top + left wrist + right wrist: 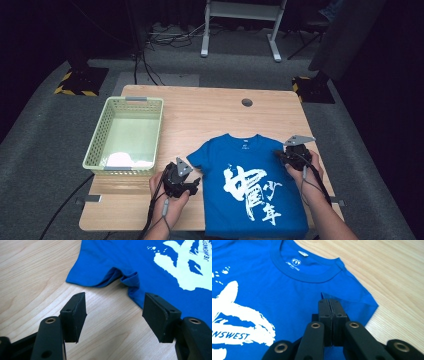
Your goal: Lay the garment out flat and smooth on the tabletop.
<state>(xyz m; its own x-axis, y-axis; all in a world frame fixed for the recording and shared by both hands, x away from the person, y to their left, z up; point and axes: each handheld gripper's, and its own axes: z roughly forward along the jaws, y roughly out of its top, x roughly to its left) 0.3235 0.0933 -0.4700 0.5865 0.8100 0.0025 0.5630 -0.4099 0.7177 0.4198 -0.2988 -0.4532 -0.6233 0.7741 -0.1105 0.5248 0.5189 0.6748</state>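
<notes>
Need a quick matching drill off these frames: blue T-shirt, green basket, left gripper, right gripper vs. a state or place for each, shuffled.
1 blue T-shirt
2 green basket
3 left gripper
4 right gripper

A jaws open above the table by a sleeve
B jaws pinched on a fold of sleeve fabric
C spread flat, print up
D at the table's left, white items inside

Pairs: 1-C, 2-D, 3-A, 4-B

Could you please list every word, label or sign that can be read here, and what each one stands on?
"JEANSWEST": small dark letters in the white print on the blue T-shirt.
"...NSWEST": the same word, cut off by the picture's edge.
Large white brush characters on the shirt front: stylised, not readable.
Neck label: logo and a line too small to read.
</notes>
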